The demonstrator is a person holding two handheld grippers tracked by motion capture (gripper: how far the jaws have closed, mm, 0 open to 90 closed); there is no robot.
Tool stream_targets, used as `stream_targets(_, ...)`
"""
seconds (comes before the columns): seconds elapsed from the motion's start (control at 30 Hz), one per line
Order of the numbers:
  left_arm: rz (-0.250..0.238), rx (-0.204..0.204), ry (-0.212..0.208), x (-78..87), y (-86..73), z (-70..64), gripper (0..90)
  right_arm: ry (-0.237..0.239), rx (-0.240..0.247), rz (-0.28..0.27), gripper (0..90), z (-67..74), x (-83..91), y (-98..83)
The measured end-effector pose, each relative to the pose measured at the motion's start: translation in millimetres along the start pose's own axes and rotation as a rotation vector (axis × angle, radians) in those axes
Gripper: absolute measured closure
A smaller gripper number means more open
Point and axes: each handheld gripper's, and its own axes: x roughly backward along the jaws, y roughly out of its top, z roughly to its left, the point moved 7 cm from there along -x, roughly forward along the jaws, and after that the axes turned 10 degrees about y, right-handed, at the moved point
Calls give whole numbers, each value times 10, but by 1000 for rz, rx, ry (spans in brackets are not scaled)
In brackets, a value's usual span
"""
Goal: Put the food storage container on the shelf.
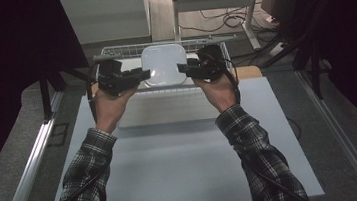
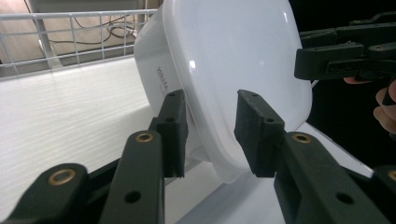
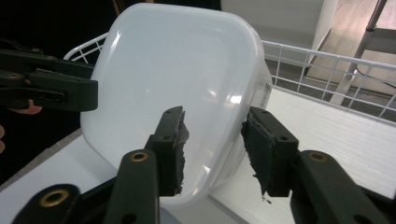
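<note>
A white, rounded-square plastic container (image 1: pixel 164 64) stands tilted on its edge at the far side of the table, its broad face toward me. My left gripper (image 1: pixel 146 74) is at its left edge and my right gripper (image 1: pixel 182 69) at its right edge. In the left gripper view the container's (image 2: pixel 224 60) lower edge lies between the left gripper's (image 2: pixel 210 130) jaws, which are open with a gap at the pads. The right gripper (image 3: pixel 212 149) likewise straddles a corner of the container (image 3: pixel 177 79), open and not pressing. Each gripper view shows the other gripper (image 2: pixel 345 58) (image 3: pixel 46 88) across the container.
A white wire rack (image 1: pixel 126 50) runs behind the container, which rests on a white shelf surface (image 2: pixel 70 107). A pale flat board (image 1: pixel 167 106) lies nearer me on the grey table (image 1: pixel 184 170). Beyond the table are a desk frame and floor cables (image 1: pixel 228 20).
</note>
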Motion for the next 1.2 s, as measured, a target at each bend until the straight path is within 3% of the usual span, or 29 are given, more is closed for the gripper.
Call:
stream_targets(0.2, 2, 0, 12, -37, 29, 29, 556, -13, 0, 8, 549, -32, -40, -19)
stream_targets(0.33, 8, 0, 50, -66, 63, 72, 476, -11, -5, 4, 544, -48, -55, -9)
stream_targets(0.47, 6, -2, 84, -96, 98, 100, 469, -20, 5, 4, 534, -43, -68, 7)
stream_targets(0.77, -9, -23, 108, -88, 123, 85, 476, -61, 10, -14, 518, -99, -73, 31)
stream_targets(0.9, -15, -25, 122, -72, 138, 108, 470, -56, 8, -17, 521, -86, -67, 42)
stream_targets(1.07, -21, -33, 128, -53, 147, 110, 470, -57, 18, -13, 522, -70, -63, 45)
stream_targets(1.2, -43, -39, 110, 0, 180, 78, 453, -49, 18, -15, 503, -54, -35, 50)
